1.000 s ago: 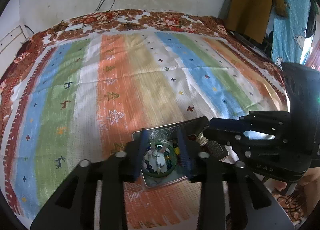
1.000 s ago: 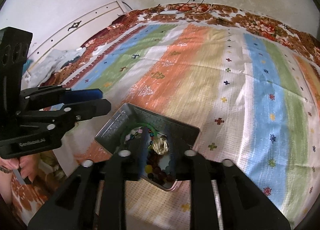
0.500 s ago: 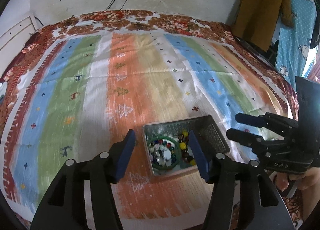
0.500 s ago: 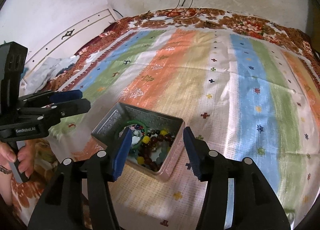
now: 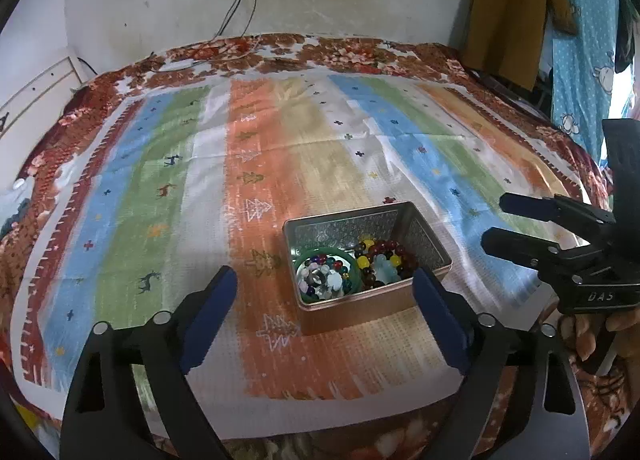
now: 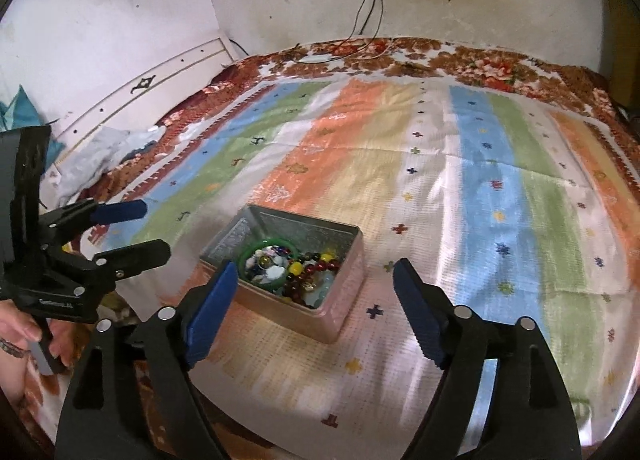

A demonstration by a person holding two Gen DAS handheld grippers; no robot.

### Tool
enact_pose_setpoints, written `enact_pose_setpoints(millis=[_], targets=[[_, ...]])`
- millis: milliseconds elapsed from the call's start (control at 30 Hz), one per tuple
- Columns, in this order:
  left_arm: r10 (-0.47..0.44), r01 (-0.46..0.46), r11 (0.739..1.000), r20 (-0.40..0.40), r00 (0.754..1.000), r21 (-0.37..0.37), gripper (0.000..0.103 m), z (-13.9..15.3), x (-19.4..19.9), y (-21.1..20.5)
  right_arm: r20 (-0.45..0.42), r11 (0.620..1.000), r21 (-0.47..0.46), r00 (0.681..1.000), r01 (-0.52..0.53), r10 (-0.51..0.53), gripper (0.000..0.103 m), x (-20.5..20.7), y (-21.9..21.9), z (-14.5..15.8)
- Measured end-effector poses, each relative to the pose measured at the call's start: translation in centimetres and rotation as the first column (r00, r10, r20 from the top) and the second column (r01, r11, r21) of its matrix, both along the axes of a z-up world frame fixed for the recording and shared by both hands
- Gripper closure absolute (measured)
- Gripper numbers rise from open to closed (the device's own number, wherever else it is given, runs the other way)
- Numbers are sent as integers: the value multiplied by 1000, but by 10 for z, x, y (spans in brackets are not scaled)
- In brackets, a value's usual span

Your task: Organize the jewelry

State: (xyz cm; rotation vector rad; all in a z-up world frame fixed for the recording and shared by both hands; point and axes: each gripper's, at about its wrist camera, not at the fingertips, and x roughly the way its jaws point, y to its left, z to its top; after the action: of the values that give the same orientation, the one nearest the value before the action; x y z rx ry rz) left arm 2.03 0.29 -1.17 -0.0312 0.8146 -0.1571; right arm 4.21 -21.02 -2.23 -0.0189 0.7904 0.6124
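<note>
Both your claws have backed off the tin (image 5: 366,260). Left gripper (image 5: 324,310) and right gripper (image 6: 316,300) jaws opening wide, holding nothing; beads (image 5: 380,260) lie ahead between them.

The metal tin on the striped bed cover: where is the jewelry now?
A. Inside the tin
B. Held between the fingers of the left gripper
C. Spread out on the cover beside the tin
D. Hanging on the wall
A. The beaded bracelets and the green bangle all lie inside the metal tin, and nothing is between the jaws of either gripper.
</note>
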Motion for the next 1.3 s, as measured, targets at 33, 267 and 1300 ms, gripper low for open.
enact_pose_setpoints(millis=[33,267,1300], targets=[[4,-4,1000,4,1000,-1,9,0,-2,0,0,1000,1,1000,2,-2,18,-1,-1,0],[31,-31,999,24,999,5,6,-1,-15,-2,32,1000,17,999,8,-9,7,-15,-8,2],[74,-77,997,73,995,27,6,-9,-27,-9,94,1000,23,996,-9,7,5,-30,-9,-1]])
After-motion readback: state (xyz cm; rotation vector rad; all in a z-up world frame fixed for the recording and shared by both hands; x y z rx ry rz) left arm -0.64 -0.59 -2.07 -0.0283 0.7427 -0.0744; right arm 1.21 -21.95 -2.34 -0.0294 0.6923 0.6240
